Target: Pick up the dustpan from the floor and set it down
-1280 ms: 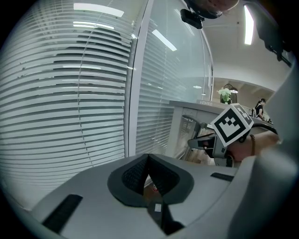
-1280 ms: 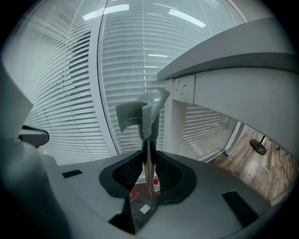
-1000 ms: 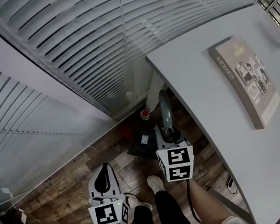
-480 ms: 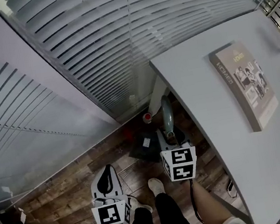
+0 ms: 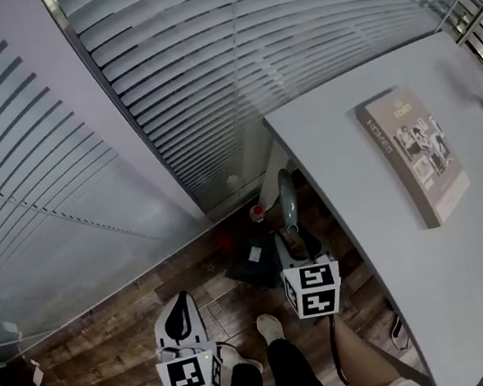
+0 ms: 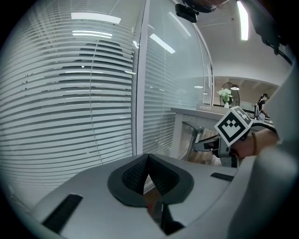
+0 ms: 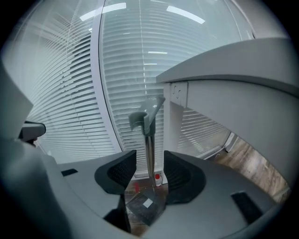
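Note:
The dustpan stands on the wooden floor beside the table leg, its dark pan flat and its long grey handle upright. My right gripper is at the handle's lower part. In the right gripper view the handle rises in the gap of my right gripper, whose jaws have just been opening, and neither pad touches it. The pan lies below. My left gripper hangs to the left over bare floor. In its own view the left gripper is shut and holds nothing.
A white table with a book fills the right side. Glass walls with blinds close off the far side. A small red object lies by the table leg. The person's shoes are just behind the grippers.
The right gripper's jaws have spread apart around the handle, and the dustpan stays standing on the floor. The left gripper has shifted slightly.

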Motion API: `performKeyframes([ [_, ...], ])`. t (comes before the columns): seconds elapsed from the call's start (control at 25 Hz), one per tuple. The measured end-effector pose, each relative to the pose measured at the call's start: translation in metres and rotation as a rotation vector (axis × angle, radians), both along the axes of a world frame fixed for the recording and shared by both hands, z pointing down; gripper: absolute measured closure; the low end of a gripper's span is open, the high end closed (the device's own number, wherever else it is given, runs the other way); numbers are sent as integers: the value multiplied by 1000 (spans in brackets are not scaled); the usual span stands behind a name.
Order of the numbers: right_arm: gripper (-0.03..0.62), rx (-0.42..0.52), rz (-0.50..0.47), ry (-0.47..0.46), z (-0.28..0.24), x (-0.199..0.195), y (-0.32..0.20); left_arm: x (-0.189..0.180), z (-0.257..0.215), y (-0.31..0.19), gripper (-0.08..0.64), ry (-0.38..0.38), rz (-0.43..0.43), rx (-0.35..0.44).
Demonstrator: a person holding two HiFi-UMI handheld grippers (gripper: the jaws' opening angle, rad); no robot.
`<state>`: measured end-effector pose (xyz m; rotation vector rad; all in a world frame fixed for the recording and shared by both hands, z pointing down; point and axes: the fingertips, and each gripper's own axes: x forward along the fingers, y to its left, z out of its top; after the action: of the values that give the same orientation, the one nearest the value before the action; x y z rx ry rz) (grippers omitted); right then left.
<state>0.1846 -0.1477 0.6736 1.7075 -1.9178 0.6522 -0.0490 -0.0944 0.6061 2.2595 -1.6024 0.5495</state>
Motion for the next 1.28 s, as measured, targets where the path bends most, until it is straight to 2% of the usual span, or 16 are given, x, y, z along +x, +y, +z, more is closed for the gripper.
performKeyframes([
  [0.52, 407, -42, 22, -64, -53, -13, 61, -10, -46, 19, 541, 35, -50, 13],
  [0.76, 407, 0, 36, -89, -107, -10, 64, -2, -89, 12, 541, 53, -20, 44],
  [0.96, 407, 56, 46, -103, -157, -13, 68, -6, -123, 19, 541, 134, -43, 57],
  [1.12, 409, 100, 73, -119, -198, -10, 69, -6, -150, 15, 541, 161, -14, 74],
  [1.28, 475, 142, 114, -96, -233, -1, 74, 5, -187, 5, 541, 181, 28, 135],
])
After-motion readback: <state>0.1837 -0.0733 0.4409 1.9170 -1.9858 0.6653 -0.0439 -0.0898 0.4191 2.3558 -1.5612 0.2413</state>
